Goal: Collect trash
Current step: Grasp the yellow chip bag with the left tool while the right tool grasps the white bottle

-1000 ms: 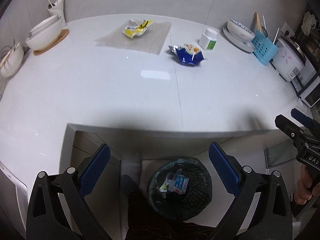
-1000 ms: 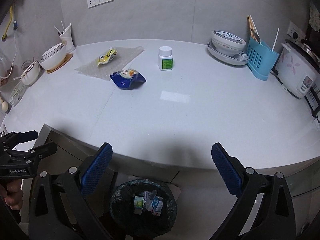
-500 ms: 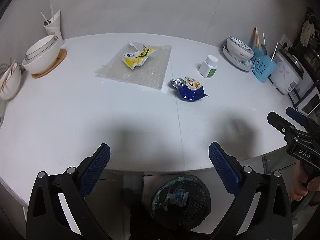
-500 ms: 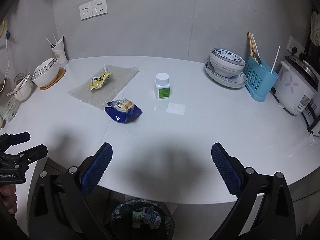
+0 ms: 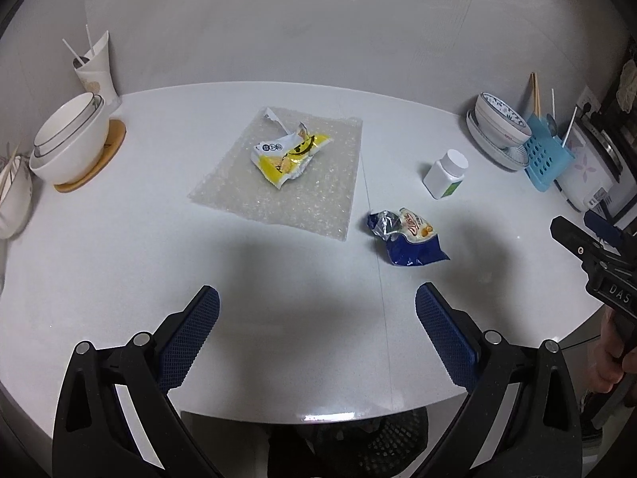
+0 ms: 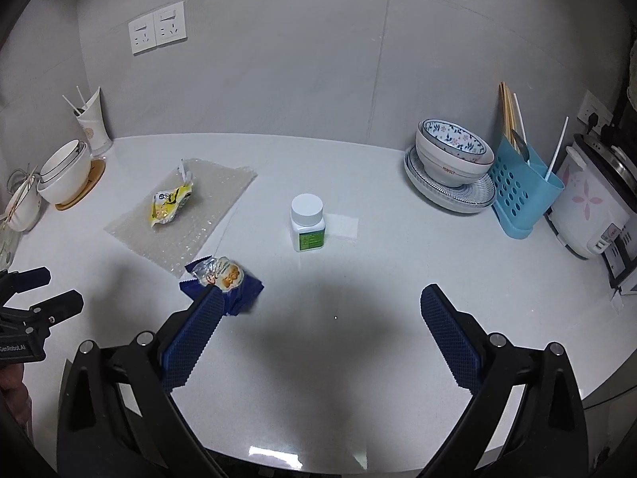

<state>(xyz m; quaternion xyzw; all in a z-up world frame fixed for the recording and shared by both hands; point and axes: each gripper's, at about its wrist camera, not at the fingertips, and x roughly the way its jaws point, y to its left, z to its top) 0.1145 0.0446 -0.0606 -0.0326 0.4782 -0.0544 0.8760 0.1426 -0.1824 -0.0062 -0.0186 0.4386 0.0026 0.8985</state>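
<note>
Left gripper (image 5: 317, 332) and right gripper (image 6: 320, 334) hover spread wide, empty, above the bare near countertop (image 5: 119, 263). Blue snack wrapper (image 5: 406, 237) lies ahead; yellow wrapper (image 5: 286, 155) on bubble wrap (image 5: 318, 199). Bin (image 5: 382, 438) below the edge.

Crumpled yellow wrapper (image 5: 287, 154) lies on bubble wrap (image 5: 278, 195); crumpled blue wrapper (image 5: 406, 237) just beside it.

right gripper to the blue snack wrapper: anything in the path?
Nothing visible. The right gripper is open, and the blue wrapper lies on bare counter just past its left fingertip. The white bottle and bubble wrap sit farther back, off the line.
</note>
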